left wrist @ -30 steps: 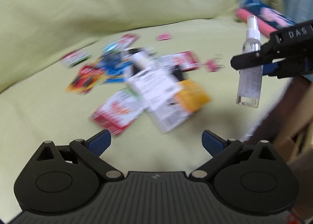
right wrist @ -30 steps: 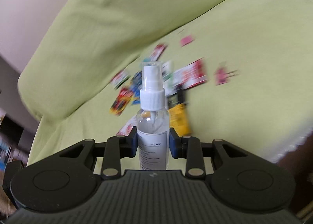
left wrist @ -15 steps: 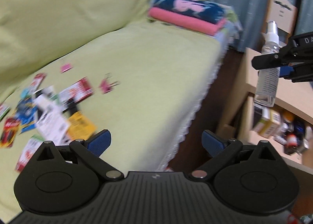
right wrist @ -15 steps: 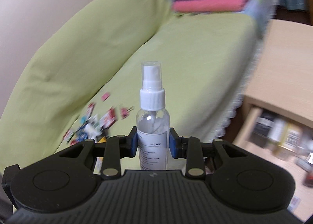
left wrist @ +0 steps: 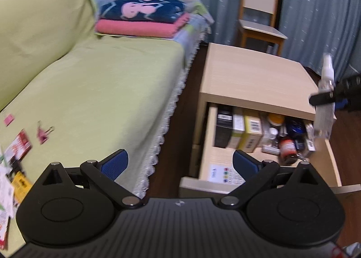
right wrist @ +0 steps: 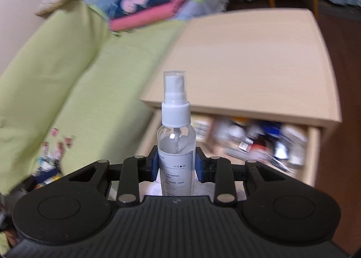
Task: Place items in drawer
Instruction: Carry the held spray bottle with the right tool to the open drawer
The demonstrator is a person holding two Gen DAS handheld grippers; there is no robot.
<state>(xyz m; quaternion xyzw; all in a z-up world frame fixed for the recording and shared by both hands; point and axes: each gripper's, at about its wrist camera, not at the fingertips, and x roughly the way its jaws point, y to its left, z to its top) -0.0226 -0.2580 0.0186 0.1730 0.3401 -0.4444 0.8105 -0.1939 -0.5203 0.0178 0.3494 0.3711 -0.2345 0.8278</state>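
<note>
Both tools are in view: the right tool [right wrist: 176,163] is clamped on a clear spray bottle [right wrist: 176,145], held upright by its labelled body, while the left tool [left wrist: 180,163] is spread wide and carries nothing. The bottle is held in the air above the right side of the open drawer [left wrist: 211,145], which is pulled out from under the wooden cabinet top [left wrist: 252,77]. The drawer is seen to be crowded with boxes [left wrist: 239,131] and small bottles [left wrist: 287,148] at its back, with bare floor only near the front. More loose packets [left wrist: 19,145] and a pink clip [left wrist: 44,132] are left on the green sofa cover [left wrist: 101,91].

Trouble is judged most likely at the set-down. If the bottle is lowered upright onto the clutter, it could topple or knock its neighbours. Its smooth round body could slip or turn between the pads, and the tall cap could be caught under the cabinet top when the drawer is closed.
</note>
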